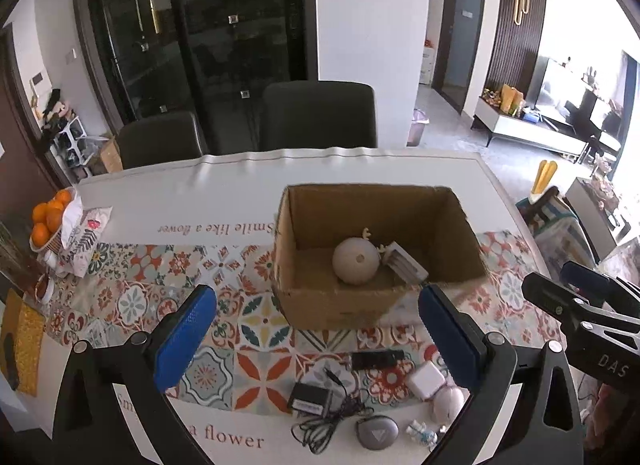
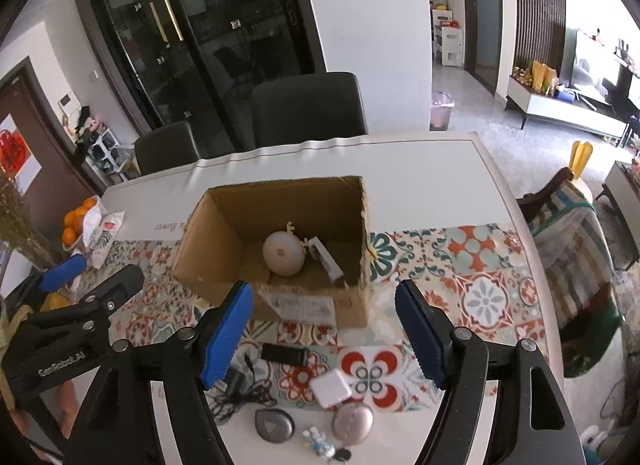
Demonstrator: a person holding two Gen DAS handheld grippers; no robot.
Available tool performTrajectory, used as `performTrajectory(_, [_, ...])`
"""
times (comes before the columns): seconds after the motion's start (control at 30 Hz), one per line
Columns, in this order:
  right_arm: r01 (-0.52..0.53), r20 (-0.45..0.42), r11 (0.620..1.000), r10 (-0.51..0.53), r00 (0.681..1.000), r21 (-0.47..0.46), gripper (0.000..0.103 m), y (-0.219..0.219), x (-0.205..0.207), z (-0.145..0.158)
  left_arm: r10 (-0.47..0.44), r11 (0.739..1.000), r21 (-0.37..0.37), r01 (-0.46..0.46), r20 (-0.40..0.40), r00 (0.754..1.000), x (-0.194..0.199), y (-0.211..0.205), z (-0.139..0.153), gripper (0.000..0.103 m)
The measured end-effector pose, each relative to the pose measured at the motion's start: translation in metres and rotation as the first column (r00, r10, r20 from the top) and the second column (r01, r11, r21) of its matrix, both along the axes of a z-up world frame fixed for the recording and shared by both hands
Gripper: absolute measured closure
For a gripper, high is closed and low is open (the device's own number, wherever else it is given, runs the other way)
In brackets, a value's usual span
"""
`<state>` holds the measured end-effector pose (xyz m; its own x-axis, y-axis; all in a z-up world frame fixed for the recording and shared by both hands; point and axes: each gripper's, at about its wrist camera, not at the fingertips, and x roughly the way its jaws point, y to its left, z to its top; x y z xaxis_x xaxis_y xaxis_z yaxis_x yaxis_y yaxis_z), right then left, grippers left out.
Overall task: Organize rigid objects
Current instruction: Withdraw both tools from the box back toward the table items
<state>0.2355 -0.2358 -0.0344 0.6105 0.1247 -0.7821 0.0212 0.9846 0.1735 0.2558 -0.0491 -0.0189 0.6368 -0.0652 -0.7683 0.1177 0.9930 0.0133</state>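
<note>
An open cardboard box [image 1: 460, 241] [image 2: 200, 249] stands on the patterned tablecloth. Inside lie a round cream toy with antlers [image 1: 356, 261] [image 2: 285, 252] and a white block [image 1: 404, 263] [image 2: 326, 259]. In front of the box lie a black bar [image 1: 378, 359] [image 2: 285, 353], a white square charger [image 1: 426, 379] [image 2: 331, 387], a black adapter with cable [image 1: 311, 405] [image 2: 236, 385], a grey oval device [image 1: 377, 431] [image 2: 274, 425], a round pale object [image 1: 448, 403] [image 2: 352, 423] and a small figure [image 1: 422, 433] [image 2: 318, 441]. My left gripper [image 1: 316, 337] and right gripper [image 2: 326, 339] are both open and empty above these items.
A bowl of oranges [image 1: 50, 219] [image 2: 74, 225] and a printed bag [image 1: 86, 237] sit at the table's left. Two dark chairs [image 1: 320, 115] stand at the far edge. A striped chair [image 2: 576, 233] is off the right edge.
</note>
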Motion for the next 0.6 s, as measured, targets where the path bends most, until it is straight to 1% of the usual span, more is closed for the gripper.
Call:
performTrajectory(0.13, [0.010,0.010,1.000,-0.010,1.000,-0.003,0.029,-0.003,-0.024,-0.004,-0.028,0.999,-0.032,0.027,-0.007,1.000,-0.021,-0.003,-0.007,0.000])
performTrajectory(0.27, [0.014,0.022,1.000,-0.014,1.000,-0.014,0.029,-0.004,-0.042,-0.012,-0.011,1.000,-0.029,0.010,-0.019,1.000,-0.040,-0.002,-0.018,0.000])
performTrajectory(0.33, [0.010,0.018,1.000,-0.010,1.000,-0.010,0.029,-0.005,-0.050,-0.017,-0.011,1.000,-0.017,0.010,-0.019,1.000,-0.048,-0.004,-0.023,0.000])
performTrajectory(0.4, [0.009,0.010,1.000,-0.009,1.000,-0.015,0.029,-0.005,-0.057,-0.023,0.004,1.000,0.017,-0.004,-0.016,1.000,-0.057,-0.006,-0.029,0.000])
performTrajectory(0.53, [0.000,-0.028,1.000,-0.001,1.000,-0.011,0.029,-0.007,-0.066,-0.037,0.001,0.998,0.062,0.000,-0.025,1.000,-0.070,-0.011,-0.043,0.000])
performTrajectory(0.6, [0.000,-0.046,1.000,-0.001,0.999,-0.012,0.029,-0.007,-0.070,-0.046,-0.002,0.997,0.073,0.005,-0.037,0.999,-0.074,-0.014,-0.049,0.000])
